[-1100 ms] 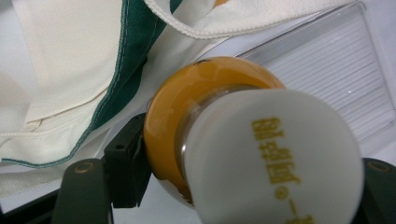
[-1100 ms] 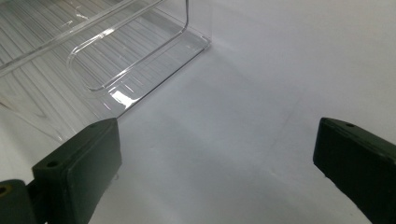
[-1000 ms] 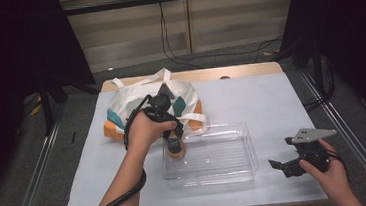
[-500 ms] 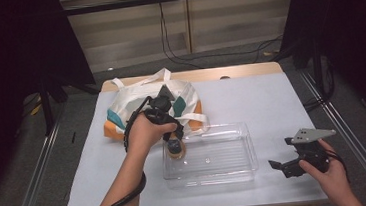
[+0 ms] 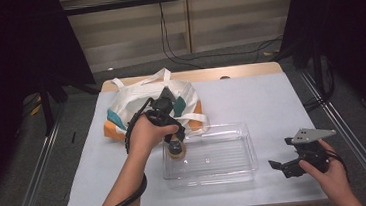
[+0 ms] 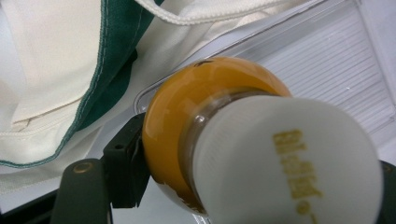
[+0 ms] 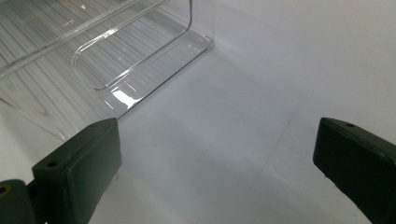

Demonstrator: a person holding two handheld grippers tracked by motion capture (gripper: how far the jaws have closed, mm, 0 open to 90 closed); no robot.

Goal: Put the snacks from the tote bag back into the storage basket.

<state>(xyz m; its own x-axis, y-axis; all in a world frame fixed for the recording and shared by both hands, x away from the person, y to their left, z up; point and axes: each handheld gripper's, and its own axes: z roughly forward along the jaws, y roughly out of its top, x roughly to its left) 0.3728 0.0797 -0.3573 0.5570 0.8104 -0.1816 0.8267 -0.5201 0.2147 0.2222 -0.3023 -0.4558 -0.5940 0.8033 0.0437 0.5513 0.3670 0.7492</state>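
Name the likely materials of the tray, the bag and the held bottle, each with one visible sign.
Tray: clear rigid plastic, glossy, ribbed floor shows through. Bag: woven cloth, probably canvas; matte, stitched seams. Bottle: glossy amber plastic or glass, with matte white, probably plastic, cap.

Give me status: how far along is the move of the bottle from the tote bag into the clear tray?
Done: the amber bottle with a white cap is out of the tote bag. In hand: the left tongs are shut on it, holding it at the left end of the clear tray, the rest of which looks bare. Left: release it. The right tongs rest open on the white table, idle.
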